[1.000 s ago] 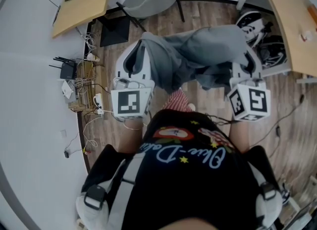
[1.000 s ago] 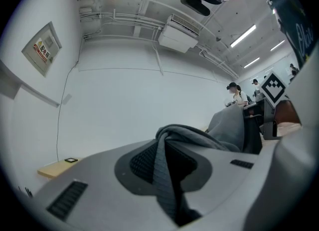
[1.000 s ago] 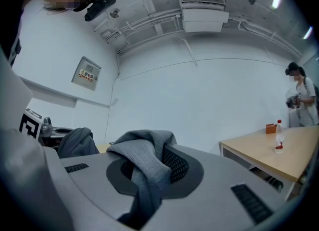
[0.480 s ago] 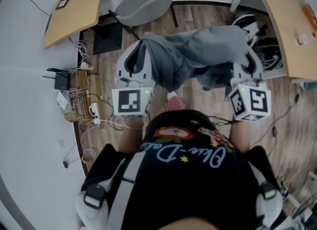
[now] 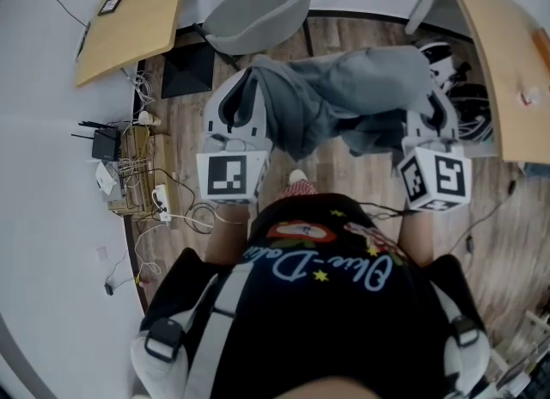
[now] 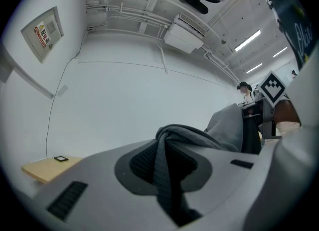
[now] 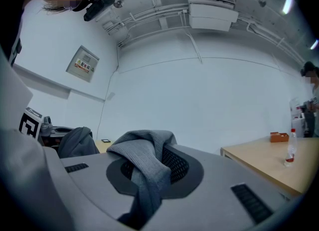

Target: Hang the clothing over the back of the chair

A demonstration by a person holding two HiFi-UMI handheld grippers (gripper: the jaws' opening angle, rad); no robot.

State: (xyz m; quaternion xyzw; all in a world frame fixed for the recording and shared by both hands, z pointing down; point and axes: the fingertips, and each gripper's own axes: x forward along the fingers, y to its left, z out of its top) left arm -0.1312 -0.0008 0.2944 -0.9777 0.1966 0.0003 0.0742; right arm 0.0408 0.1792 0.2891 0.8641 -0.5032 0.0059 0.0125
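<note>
Two grips, chair ahead to the left
Your left gripper (image 5: 243,96) and right gripper (image 5: 432,107) have their fingers closed on the clothing (image 5: 344,96), which is stretched side to side; the chair (image 5: 253,19) lies ahead, nearer your left.

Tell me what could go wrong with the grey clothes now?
1. The left claw and right claw each pinch only a small fold of the clothes; a fold might slip out and the clothes fall.
2. The clothes hang bunched between the claws, so they may land crooked on the chair back and slide off.
3. Cables lie on the floor nearby; a foot could catch.
</note>
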